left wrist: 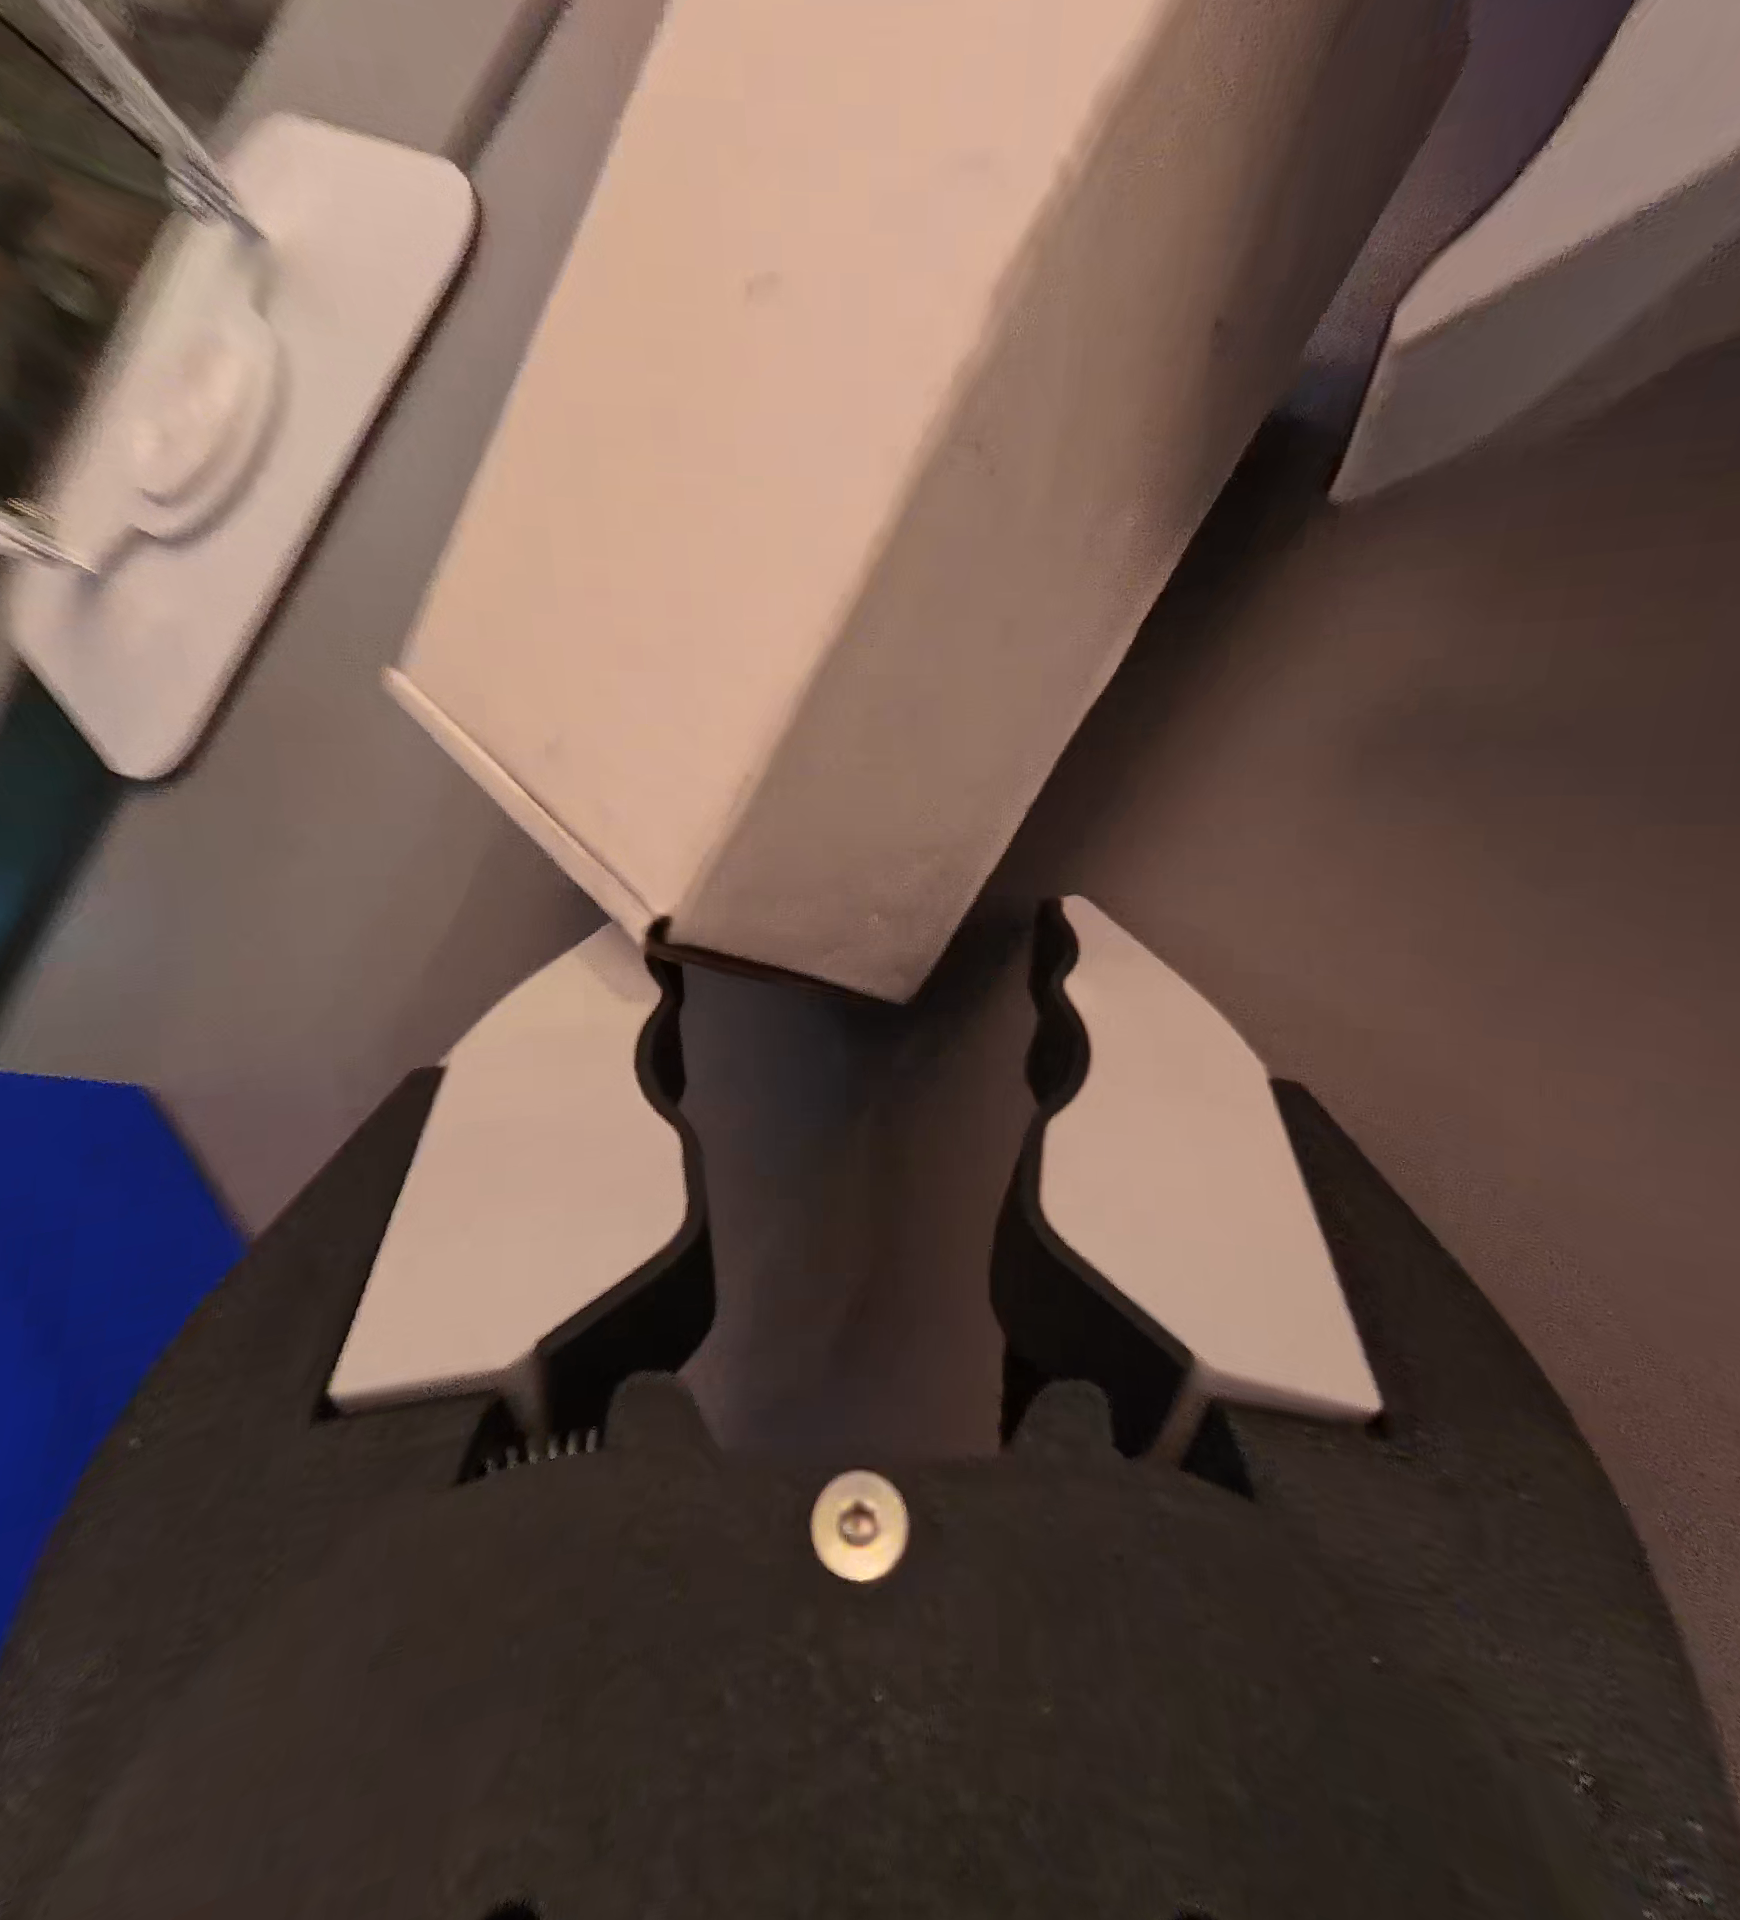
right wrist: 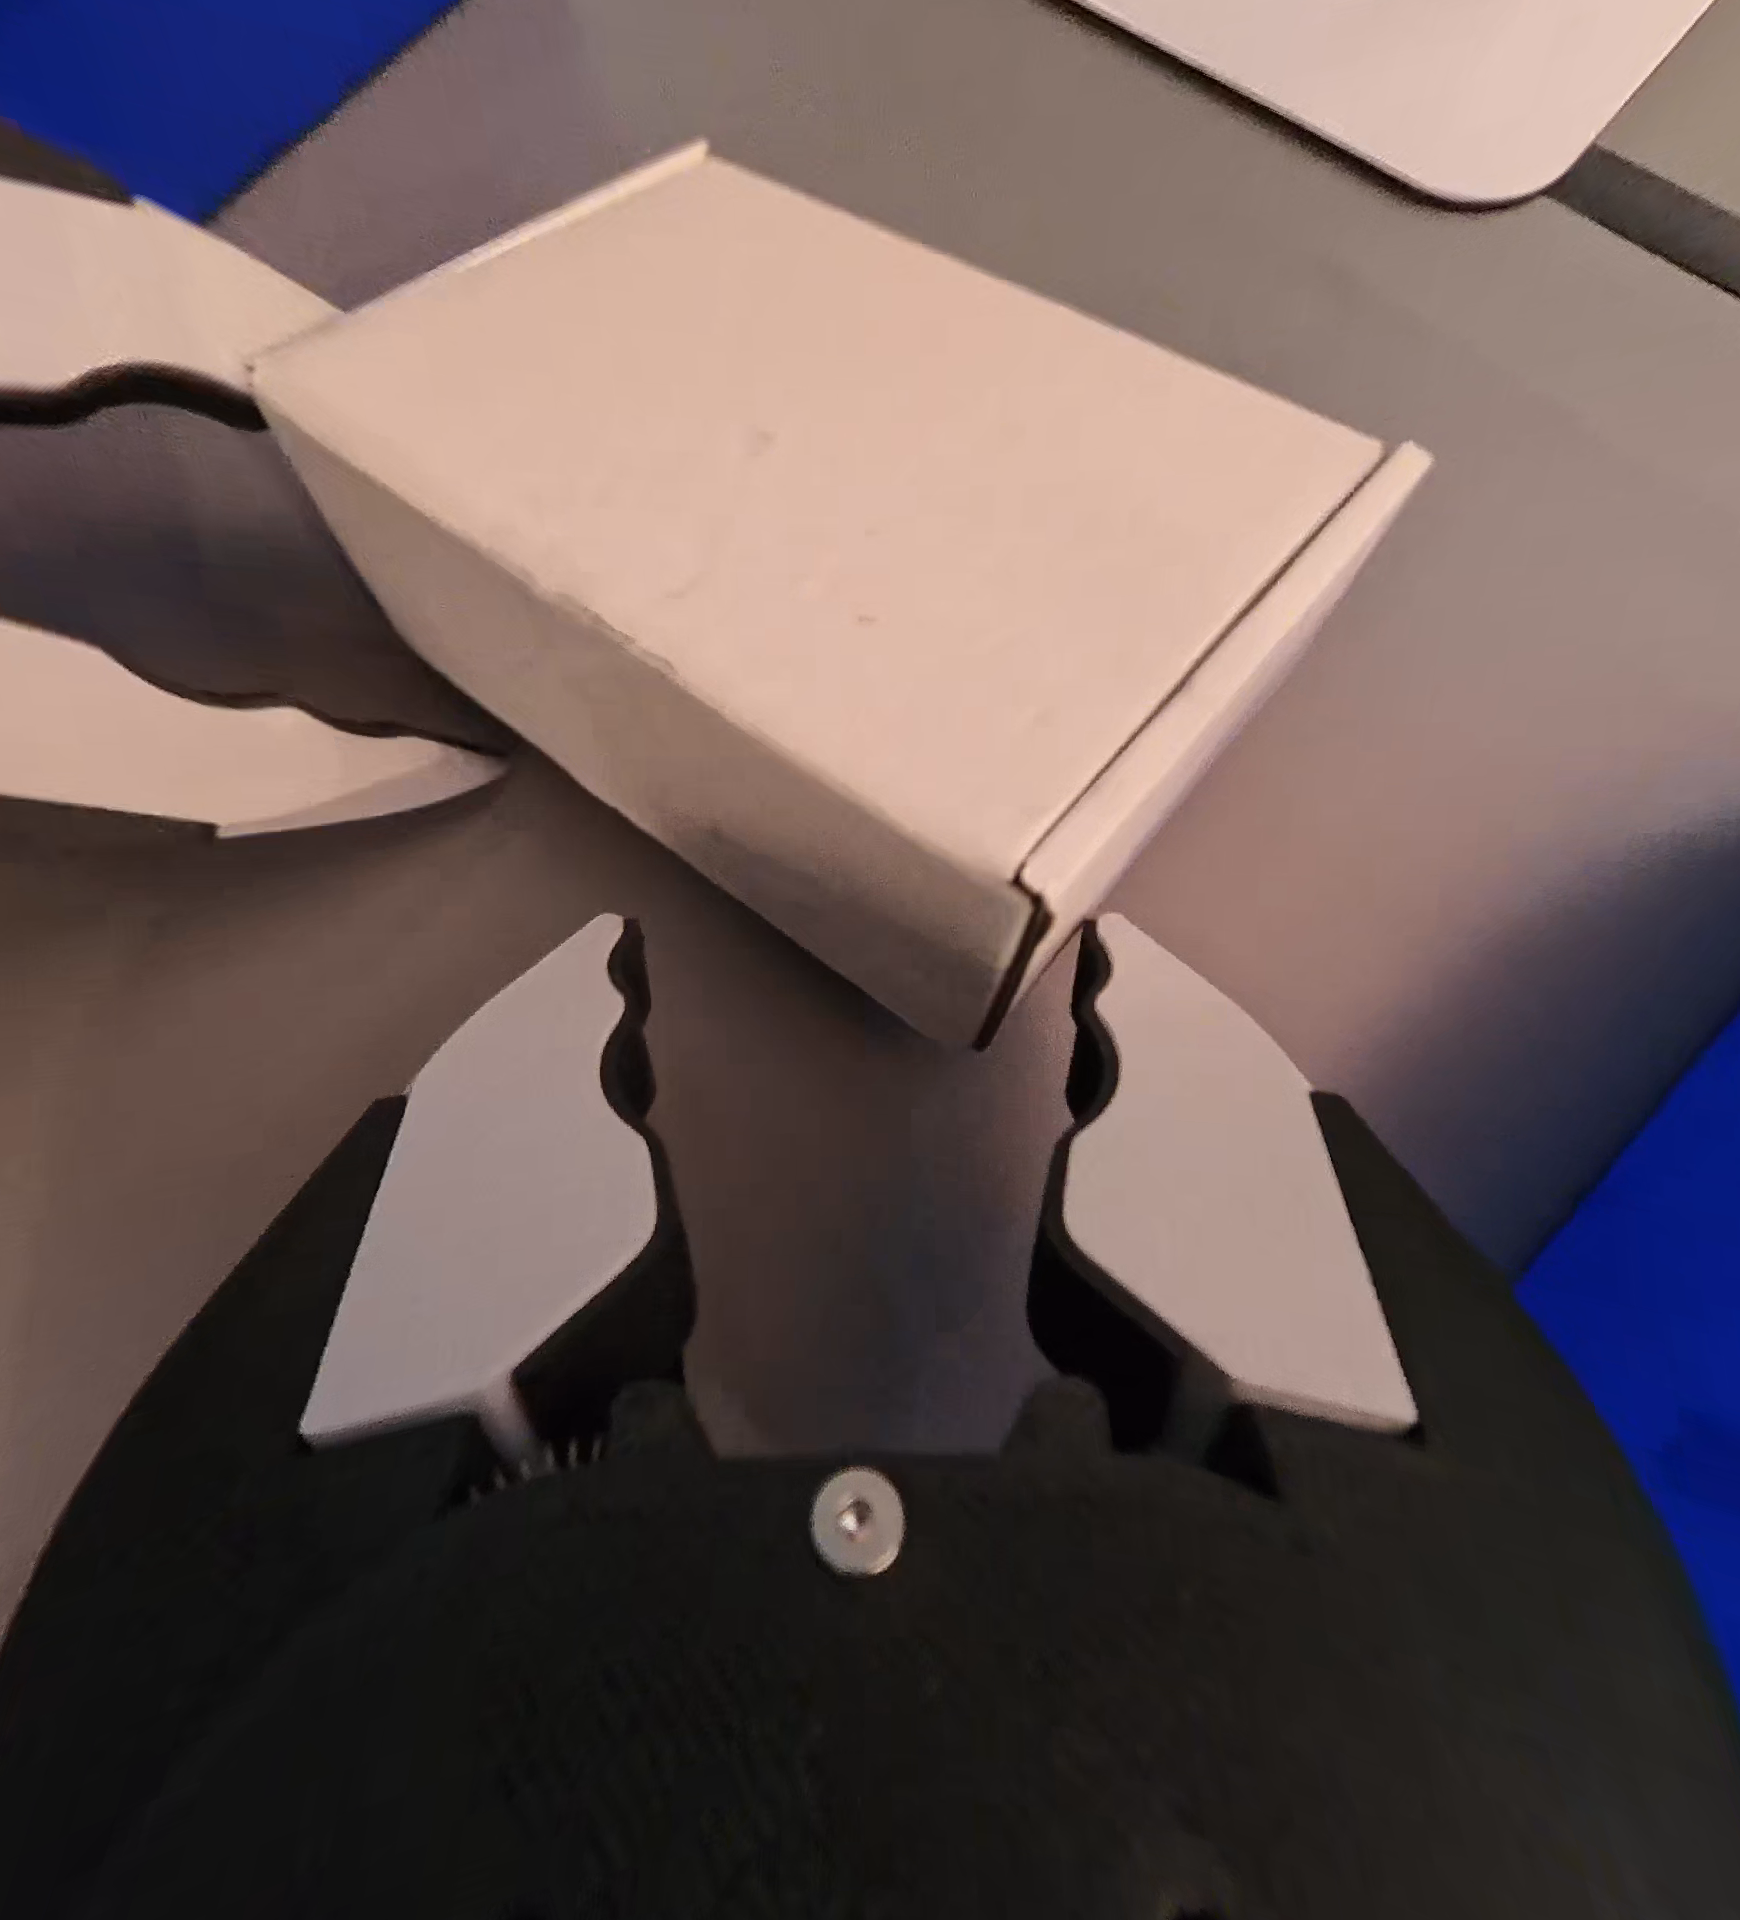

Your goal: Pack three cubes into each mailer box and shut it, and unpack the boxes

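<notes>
A shut white mailer box (left wrist: pixel 824 436) lies on the grey table top (left wrist: pixel 1468 935). My left gripper (left wrist: pixel 853 930) is open, and the box's near corner sits between its fingertips, with the left tip touching that corner. My right gripper (right wrist: pixel 855 930) is open at the box's other end (right wrist: pixel 824 499), with a bottom corner between its fingertips. In the right wrist view the left gripper (right wrist: pixel 372 592) reaches in from the left, its white fingers (right wrist: pixel 118 281) on either side of the box's short end. No cubes show.
A flat white pad (left wrist: pixel 253 416) with a round raised part lies beyond the box, and also shows in the right wrist view (right wrist: pixel 1417 83). Blue surface (right wrist: pixel 1728 935) borders the grey table. A white and black shape (left wrist: pixel 1624 260) at upper right looks like the other gripper.
</notes>
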`<action>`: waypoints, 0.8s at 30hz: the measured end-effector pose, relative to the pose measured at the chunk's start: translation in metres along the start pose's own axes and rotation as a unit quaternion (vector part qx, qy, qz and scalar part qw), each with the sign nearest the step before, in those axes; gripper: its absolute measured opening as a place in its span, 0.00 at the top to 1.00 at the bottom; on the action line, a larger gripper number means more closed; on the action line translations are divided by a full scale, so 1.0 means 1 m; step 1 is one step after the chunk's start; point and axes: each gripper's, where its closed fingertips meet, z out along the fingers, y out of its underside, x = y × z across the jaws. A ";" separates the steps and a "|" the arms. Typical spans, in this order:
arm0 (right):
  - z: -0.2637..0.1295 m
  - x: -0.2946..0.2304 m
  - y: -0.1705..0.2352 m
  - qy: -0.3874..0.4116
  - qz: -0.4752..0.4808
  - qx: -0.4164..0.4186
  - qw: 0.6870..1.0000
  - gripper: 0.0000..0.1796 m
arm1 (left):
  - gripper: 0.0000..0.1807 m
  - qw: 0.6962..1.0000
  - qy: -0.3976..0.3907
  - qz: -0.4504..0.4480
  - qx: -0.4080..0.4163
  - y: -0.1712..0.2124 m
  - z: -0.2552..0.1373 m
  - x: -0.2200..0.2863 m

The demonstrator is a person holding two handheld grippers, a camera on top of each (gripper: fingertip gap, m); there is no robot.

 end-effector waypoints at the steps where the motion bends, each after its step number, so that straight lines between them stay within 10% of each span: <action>1: -0.002 -0.002 0.000 -0.004 0.015 -0.004 1.000 0.56 | 0.67 1.000 -0.023 0.014 0.011 -0.004 -0.005 -0.003; 9: -0.016 -0.025 -0.005 -0.073 0.054 -0.009 0.996 0.55 | 0.71 0.994 -0.076 0.007 0.080 -0.027 -0.038 -0.023; 24: -0.029 -0.022 -0.009 0.015 -0.061 -0.005 0.998 0.56 | 0.78 0.980 0.084 -0.155 0.095 -0.021 -0.045 -0.014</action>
